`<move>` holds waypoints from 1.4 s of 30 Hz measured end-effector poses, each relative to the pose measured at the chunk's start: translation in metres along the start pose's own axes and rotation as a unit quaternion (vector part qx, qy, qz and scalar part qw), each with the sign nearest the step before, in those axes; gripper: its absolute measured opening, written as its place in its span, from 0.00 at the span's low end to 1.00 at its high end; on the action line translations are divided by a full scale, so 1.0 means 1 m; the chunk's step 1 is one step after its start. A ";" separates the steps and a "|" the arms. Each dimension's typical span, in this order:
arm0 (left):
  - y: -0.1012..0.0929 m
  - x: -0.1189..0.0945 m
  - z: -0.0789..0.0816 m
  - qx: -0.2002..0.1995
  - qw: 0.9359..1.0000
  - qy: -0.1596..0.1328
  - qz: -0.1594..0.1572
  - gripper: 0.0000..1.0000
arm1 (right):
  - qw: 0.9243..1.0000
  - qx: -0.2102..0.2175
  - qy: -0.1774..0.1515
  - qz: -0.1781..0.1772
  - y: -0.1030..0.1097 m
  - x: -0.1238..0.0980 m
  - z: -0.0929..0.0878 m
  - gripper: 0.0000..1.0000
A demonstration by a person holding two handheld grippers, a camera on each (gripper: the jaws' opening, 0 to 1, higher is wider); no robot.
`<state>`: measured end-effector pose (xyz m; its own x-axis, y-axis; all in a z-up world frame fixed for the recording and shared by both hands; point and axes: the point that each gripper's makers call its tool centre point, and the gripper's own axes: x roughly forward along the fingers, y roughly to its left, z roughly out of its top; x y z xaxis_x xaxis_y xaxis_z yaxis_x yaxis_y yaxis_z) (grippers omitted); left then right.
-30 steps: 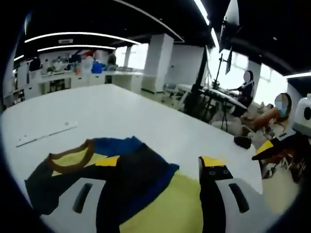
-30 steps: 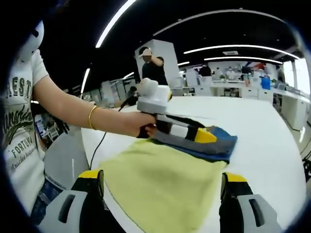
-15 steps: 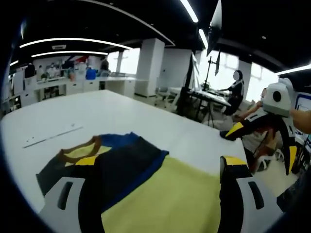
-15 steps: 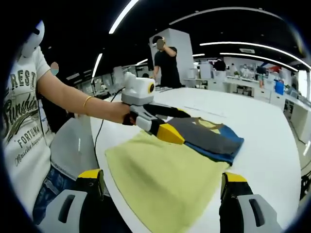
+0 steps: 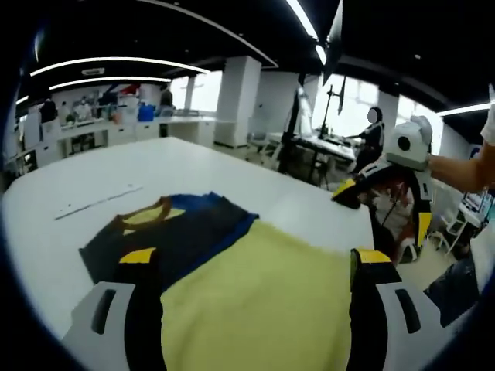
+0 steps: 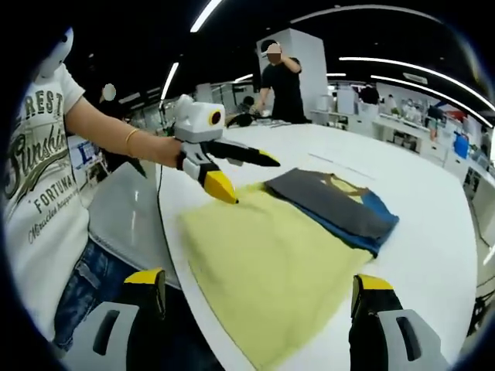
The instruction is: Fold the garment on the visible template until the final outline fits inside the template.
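A yellow garment (image 6: 263,255) lies flat on the white table (image 6: 433,216). Its dark grey and blue top part (image 6: 329,199) is folded over, and a brown neckline (image 5: 143,218) shows at the far end. My left gripper (image 6: 254,181), held in a hand, hovers open over the garment's near corner with nothing in it. Its own jaws (image 5: 255,256) frame the yellow cloth (image 5: 263,301) from above. My right gripper (image 6: 260,280) is open above the garment's hem edge, and it also hangs open off the table's side (image 5: 379,216).
A thin pale strip (image 5: 97,201) lies on the table beyond the garment. The person holding the grippers stands at the table edge in a printed T-shirt (image 6: 39,178). Another person (image 6: 282,77) stands past the far end. Stands and desks (image 5: 325,143) crowd the room's side.
My left gripper has drawn back off the dark folded part toward the garment's near corner, leaving that part lying flat. Both cameras have pulled away, so more of the garment shows.
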<state>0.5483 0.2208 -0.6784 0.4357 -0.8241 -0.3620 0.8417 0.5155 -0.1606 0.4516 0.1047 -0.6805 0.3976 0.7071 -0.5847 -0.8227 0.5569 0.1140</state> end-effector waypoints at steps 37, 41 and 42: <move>-0.021 -0.122 -0.144 0.111 0.972 0.209 0.011 0.53 | 0.983 -0.107 0.150 0.021 0.009 0.015 -0.084 0.58; -0.020 -0.125 -0.151 0.101 0.972 0.213 0.015 0.48 | 0.972 -0.141 0.190 0.016 0.001 0.016 -0.103 0.50; -0.018 -0.127 -0.153 0.103 0.971 0.216 0.016 0.47 | 0.971 -0.141 0.191 0.016 0.003 0.018 -0.104 0.48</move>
<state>0.4291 0.3516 -0.7701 0.3259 -0.6098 -0.7224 0.8951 0.4451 0.0281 0.4140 0.0737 -0.7745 0.2356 0.4790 -0.8456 -0.9316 0.3590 -0.0561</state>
